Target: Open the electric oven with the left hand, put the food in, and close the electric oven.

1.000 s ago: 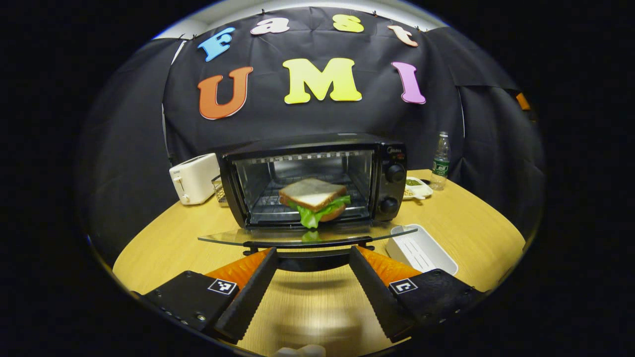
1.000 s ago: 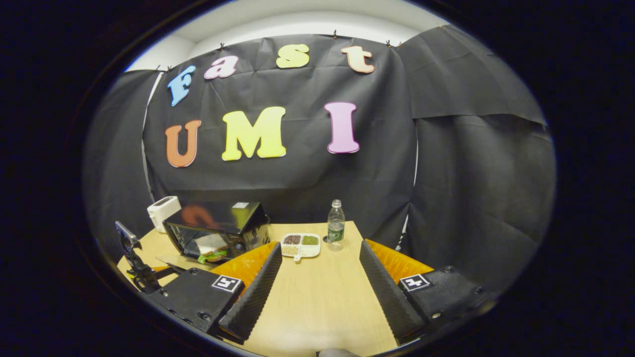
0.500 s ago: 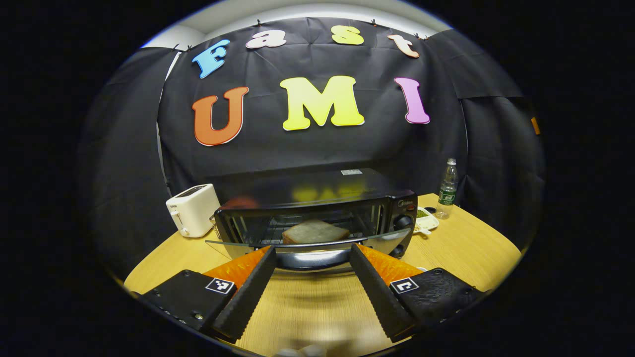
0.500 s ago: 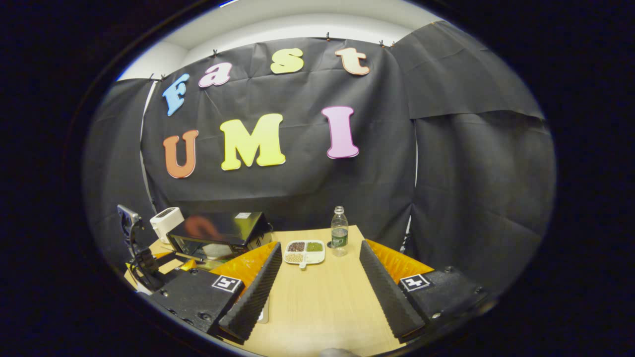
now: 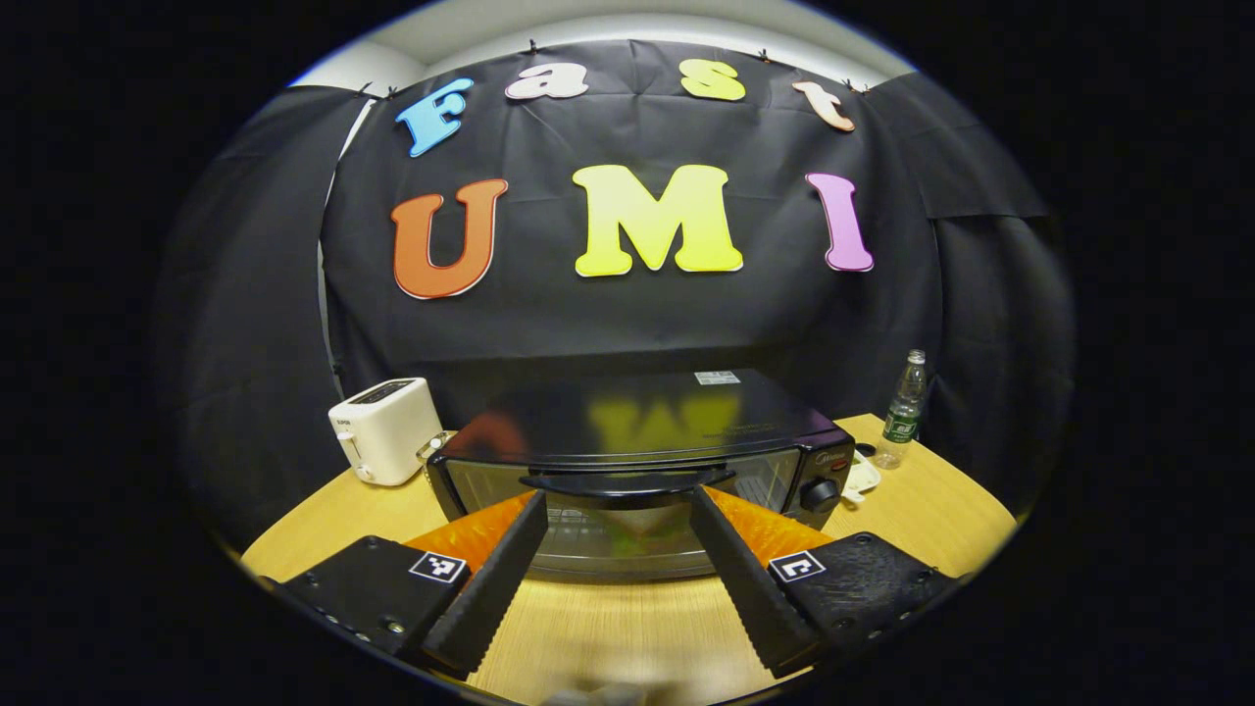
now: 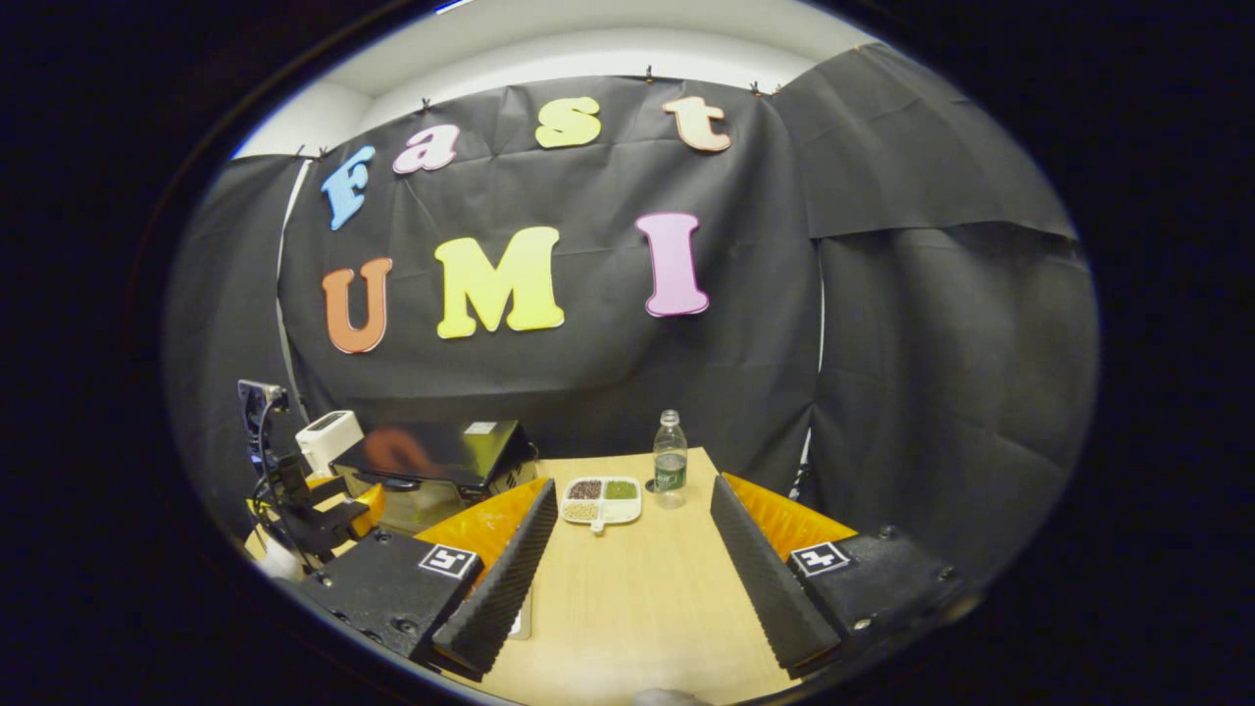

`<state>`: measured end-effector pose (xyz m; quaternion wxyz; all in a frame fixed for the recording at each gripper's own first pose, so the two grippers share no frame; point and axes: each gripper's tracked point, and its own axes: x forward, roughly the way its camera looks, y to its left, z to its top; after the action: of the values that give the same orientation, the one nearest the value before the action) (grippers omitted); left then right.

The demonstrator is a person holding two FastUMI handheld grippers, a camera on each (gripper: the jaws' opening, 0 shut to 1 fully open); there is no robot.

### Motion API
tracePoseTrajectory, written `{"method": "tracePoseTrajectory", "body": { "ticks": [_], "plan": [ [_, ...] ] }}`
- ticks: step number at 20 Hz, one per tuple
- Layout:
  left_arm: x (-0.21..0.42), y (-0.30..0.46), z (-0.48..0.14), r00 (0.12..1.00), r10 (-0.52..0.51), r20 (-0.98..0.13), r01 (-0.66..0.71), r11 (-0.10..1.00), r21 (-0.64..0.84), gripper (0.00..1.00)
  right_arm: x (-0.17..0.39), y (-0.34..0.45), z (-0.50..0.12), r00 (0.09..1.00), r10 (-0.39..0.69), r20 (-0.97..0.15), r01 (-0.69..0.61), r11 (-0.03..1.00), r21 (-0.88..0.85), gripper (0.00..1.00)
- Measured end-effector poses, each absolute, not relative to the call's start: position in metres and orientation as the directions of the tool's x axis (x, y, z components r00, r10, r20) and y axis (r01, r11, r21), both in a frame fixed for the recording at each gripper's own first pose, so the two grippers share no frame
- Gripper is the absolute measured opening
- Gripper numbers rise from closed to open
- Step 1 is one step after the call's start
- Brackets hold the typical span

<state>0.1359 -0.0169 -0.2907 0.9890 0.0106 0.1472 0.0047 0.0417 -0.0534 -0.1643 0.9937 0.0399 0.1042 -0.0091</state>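
The black electric oven [image 5: 637, 422] stands in the middle of the wooden table with its glass door [image 5: 627, 529] upright against the front. Through the glass the sandwich is only a faint green and pale blur [image 5: 632, 518]. My left gripper [image 5: 618, 498] is open just in front of the door, one finger on each side of the door handle [image 5: 625, 481], neither pressing on it. In the right gripper view the oven [image 6: 431, 456] sits at the left with the left gripper [image 6: 309, 510] before it. My right gripper [image 6: 632, 487] hangs open over the table, holding nothing.
A white toaster [image 5: 384, 429] stands left of the oven. A water bottle [image 6: 670, 459] and a divided white dish of beans [image 6: 600, 499] sit at the table's far side, right of the oven. The black cloth wall closes in behind the table [image 6: 627, 598].
The glass door swung up from lying flat to upright against the oven, with my left gripper rising along with it. The sandwich went from plain view to behind the glass. The right gripper barely moved.
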Motion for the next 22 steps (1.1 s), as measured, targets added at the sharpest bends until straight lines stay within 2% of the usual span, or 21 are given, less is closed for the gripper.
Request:
{"method": "tracePoseTrajectory", "body": {
  "ticks": [6, 10, 22],
  "plan": [
    [0.112, -0.020, -0.247, 0.967, -0.004, -0.253, 0.016, 0.999, 0.044, 0.96, 0.037, -0.038, -0.140, 0.984, 0.008, -0.177, 0.005, 0.997, 0.075, 0.97],
    [0.089, -0.017, -0.196, 0.977, -0.016, -0.212, 0.026, 0.999, 0.043, 0.96, 0.032, -0.021, -0.112, 0.991, 0.020, -0.135, -0.011, 0.998, 0.067, 0.97],
    [0.035, 0.035, -0.056, 0.993, 0.006, -0.117, -0.011, 0.999, -0.042, 0.96, 0.022, 0.039, -0.022, 0.999, 0.028, -0.024, -0.027, 0.999, 0.020, 0.97]
  ]
}}
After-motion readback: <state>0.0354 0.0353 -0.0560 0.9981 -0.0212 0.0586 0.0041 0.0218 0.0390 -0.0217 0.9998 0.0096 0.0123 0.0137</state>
